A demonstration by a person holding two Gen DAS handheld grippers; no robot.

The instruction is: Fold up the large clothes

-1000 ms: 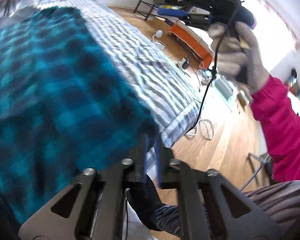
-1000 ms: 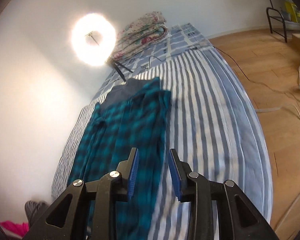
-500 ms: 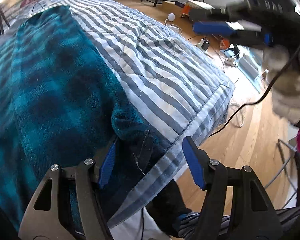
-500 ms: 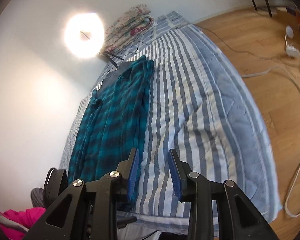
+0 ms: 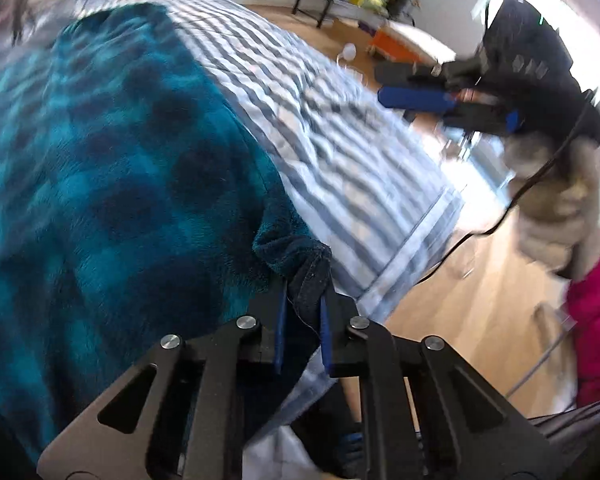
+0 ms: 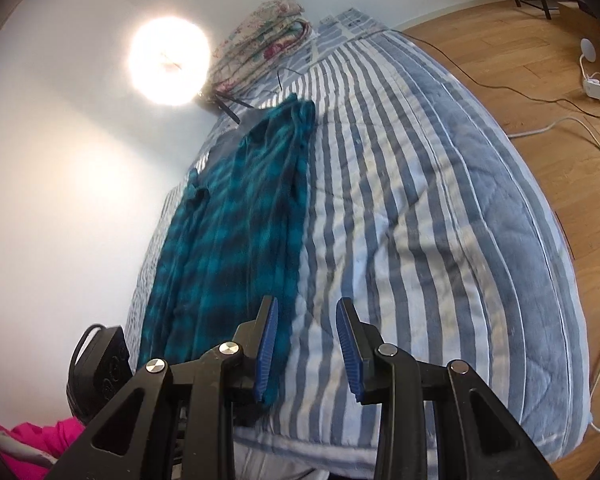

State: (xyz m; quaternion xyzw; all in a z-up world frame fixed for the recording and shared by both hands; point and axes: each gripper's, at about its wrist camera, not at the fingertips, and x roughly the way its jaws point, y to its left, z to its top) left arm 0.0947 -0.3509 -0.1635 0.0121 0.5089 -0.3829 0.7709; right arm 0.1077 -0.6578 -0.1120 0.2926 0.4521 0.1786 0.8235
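A teal and black plaid fleece garment (image 5: 120, 160) lies lengthwise on the left side of a blue-and-white striped bed cover (image 5: 340, 152). My left gripper (image 5: 303, 300) is at the garment's near right corner. Its jaws are closing and the dark hem is pinched between the blue pads. In the right wrist view the garment (image 6: 236, 208) stretches away toward the wall. My right gripper (image 6: 306, 320) hangs open over the striped cover (image 6: 420, 220), just right of the garment's near edge, with nothing between its fingers. The left wrist view shows the right gripper (image 5: 420, 92) held by a gloved hand (image 5: 556, 208).
A folded floral quilt (image 6: 260, 44) and a bright ring light (image 6: 168, 60) sit at the bed's far end by the wall. Cables and a white power strip (image 6: 596, 88) lie on the wooden floor to the right. A pink sleeve (image 5: 596, 320) is at the right.
The left gripper opened wide around the garment's near corner, then closed on the hem. The right gripper sank lower toward the bed's near end.
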